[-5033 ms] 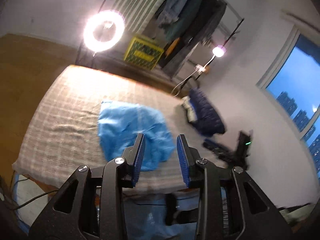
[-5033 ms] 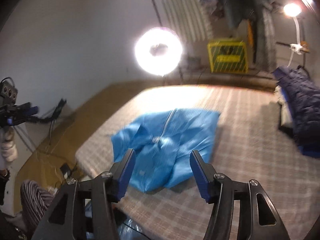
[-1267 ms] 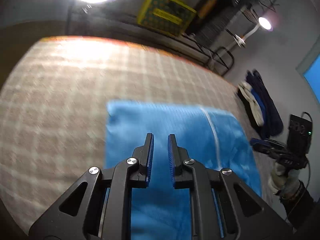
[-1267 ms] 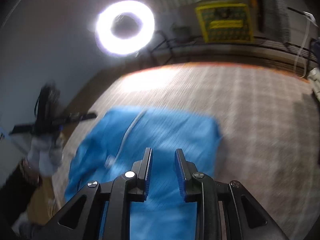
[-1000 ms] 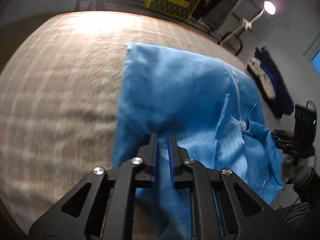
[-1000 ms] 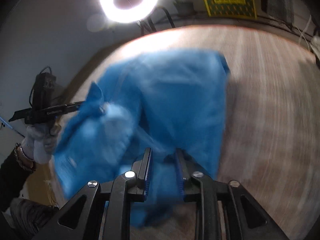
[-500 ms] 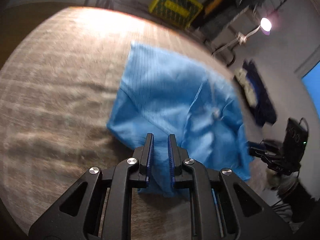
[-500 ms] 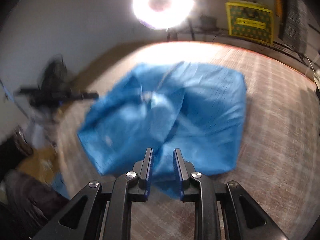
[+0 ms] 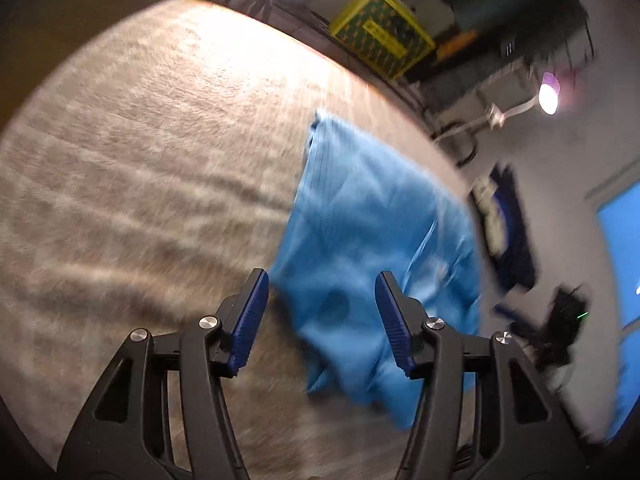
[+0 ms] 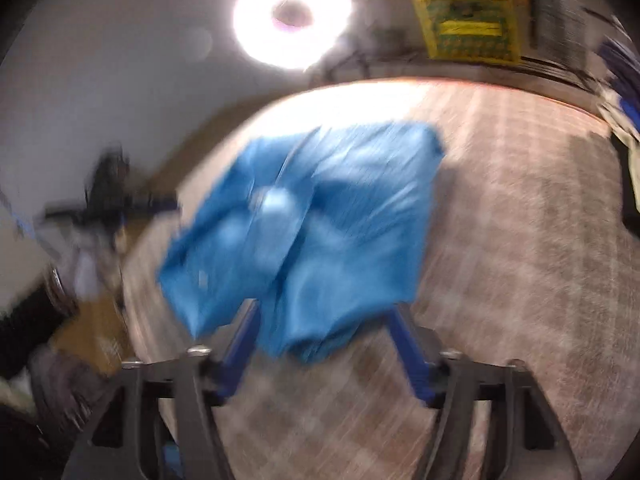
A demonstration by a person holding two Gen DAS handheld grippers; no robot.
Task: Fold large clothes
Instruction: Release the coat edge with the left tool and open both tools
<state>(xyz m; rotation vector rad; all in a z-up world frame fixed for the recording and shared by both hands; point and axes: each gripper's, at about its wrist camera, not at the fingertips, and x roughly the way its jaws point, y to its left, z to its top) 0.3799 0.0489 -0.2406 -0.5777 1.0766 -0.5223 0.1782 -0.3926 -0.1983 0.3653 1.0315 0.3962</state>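
The blue garment (image 9: 372, 240) lies crumpled on the checked bedcover (image 9: 140, 160), a thin, smooth fabric with faint pinstripes and soft folds, its far edge straight and its near end bunched. In the left wrist view it spreads from the centre toward 4 o'clock; the left gripper (image 9: 322, 320) has its jaws opening, the ribbed blue pads standing apart with the cloth's near corner seen between them but not pressed. Only this view shows the window (image 9: 624, 248) at 3 o'clock, a small lamp (image 9: 548, 94) at 2 o'clock, and a dark blue pile of clothes (image 9: 512, 236) beside the bed.

The right wrist view, heavily blurred, shows the garment at centre and the right gripper (image 10: 324, 344), jaws likewise opening, the bunched near edge of the cloth between the pads without being pinched. This view alone shows the whole ring light (image 10: 292, 16) at 12 o'clock and a person's gloved hand (image 10: 86, 268) at 9 o'clock. The yellow crate (image 10: 468, 32) with a lattice face appears in both views, near 1 o'clock
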